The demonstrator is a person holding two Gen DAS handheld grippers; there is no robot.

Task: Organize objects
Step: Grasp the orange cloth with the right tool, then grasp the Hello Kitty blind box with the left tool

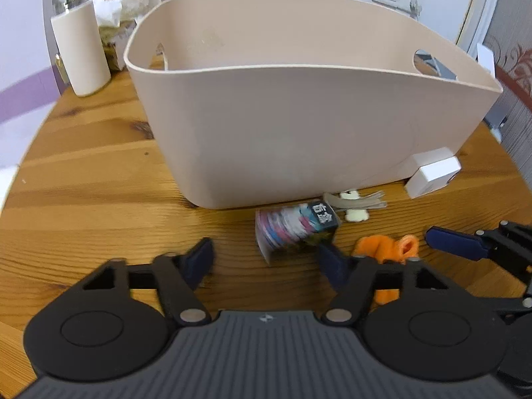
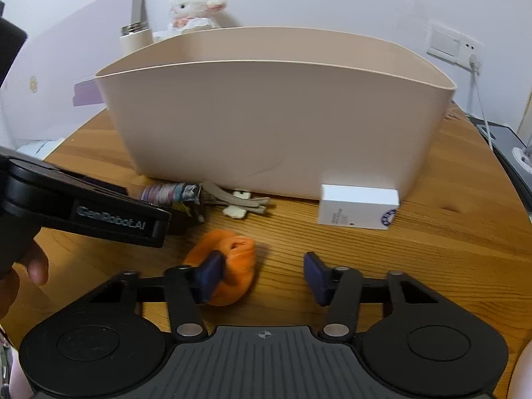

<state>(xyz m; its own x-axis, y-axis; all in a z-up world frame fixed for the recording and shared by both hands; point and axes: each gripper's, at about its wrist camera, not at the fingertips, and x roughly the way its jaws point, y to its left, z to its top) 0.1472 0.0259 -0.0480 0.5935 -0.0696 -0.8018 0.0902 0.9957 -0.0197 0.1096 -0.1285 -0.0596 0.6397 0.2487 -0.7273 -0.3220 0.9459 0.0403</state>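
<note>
Gaping left tongs (image 1: 266, 262), right tongs (image 2: 262, 276) empty; fuzzy orange sock (image 2: 229, 266); smooth beige bin (image 2: 266, 126).

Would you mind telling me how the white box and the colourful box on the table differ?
The white box is plain with small print; the colourful box bears bright stripes and a dark end. The white box sits at the bin's right corner; the colourful box lies nearer its middle, ahead of the open left claw. Both rest on the table.
</note>
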